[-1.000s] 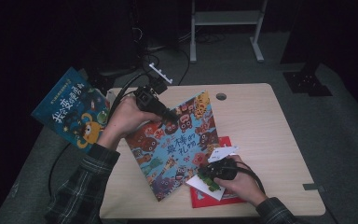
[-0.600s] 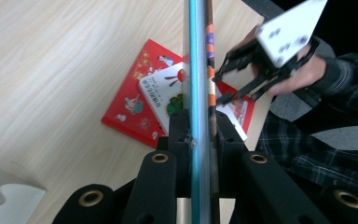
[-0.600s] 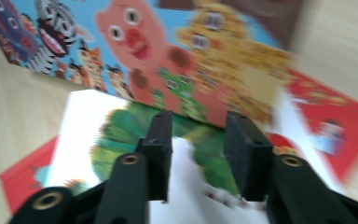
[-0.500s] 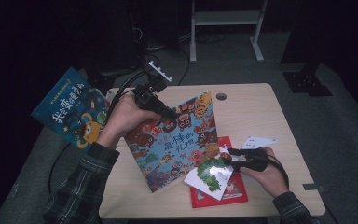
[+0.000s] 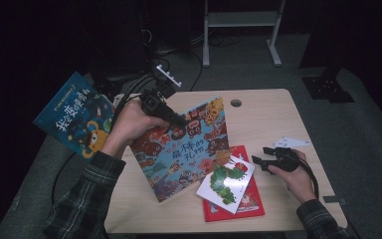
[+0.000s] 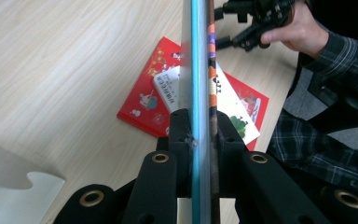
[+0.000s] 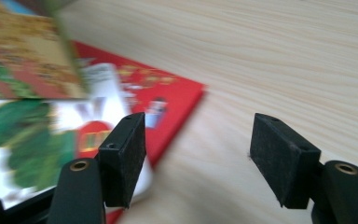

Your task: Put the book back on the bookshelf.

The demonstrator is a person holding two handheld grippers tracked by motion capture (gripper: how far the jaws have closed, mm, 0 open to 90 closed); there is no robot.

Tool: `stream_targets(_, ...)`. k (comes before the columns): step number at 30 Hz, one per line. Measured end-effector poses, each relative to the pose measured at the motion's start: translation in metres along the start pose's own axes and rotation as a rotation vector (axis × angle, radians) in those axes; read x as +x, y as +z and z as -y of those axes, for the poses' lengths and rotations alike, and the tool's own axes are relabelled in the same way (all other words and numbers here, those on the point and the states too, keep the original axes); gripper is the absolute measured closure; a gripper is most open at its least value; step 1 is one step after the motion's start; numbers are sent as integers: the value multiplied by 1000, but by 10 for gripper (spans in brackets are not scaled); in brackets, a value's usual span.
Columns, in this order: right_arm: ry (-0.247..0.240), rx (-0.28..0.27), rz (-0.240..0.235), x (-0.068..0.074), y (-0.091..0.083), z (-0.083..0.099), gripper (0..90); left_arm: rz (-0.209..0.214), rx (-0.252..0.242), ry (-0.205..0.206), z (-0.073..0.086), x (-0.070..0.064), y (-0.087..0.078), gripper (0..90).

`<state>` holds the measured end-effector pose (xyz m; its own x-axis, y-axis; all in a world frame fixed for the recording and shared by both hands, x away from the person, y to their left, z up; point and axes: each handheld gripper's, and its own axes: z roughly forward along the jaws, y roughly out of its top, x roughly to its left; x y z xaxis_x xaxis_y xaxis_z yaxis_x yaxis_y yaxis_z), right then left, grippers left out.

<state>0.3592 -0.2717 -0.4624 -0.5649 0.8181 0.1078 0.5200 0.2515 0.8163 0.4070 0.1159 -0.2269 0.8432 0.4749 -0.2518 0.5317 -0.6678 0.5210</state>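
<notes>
Picture book colourful, tilted, pinched by left gripper; right gripper empty.

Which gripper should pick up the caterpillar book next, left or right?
Right. The right gripper is open and empty, just beside the caterpillar book on the red book. The left gripper is shut on the big picture book, holding it up on edge.

Dim room, grey floor, white metal stand behind table.
</notes>
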Motion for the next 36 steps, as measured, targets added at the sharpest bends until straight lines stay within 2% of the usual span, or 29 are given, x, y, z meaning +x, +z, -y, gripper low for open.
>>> stream_targets(3,31,-3,62,-13,3,2,332,-12,1,-2,3,1,-3,809)
stream_targets(4,46,1,101,-21,6,3,324,-16,1,-3,4,2,-4,808)
stream_targets(5,46,1,101,-21,6,3,316,-19,2,-4,5,2,-5,808)
stream_targets(6,51,6,137,-26,8,4,308,-22,3,-5,6,2,-6,808)
stream_targets(13,58,51,200,-39,17,9,288,-47,3,-22,17,5,-17,808)
stream_targets(18,52,71,213,-39,19,9,270,-68,0,-39,27,7,-25,808)
stream_targets(20,47,106,215,-38,22,8,216,-75,-6,-48,33,9,-32,808)
stream_targets(22,46,108,212,-38,23,8,208,-76,-10,-54,35,9,-34,808)
stream_targets(24,54,118,216,-39,23,8,157,-82,-16,-66,41,10,-41,808)
stream_targets(36,61,121,222,-39,24,8,139,-116,-51,-116,66,17,-70,809)
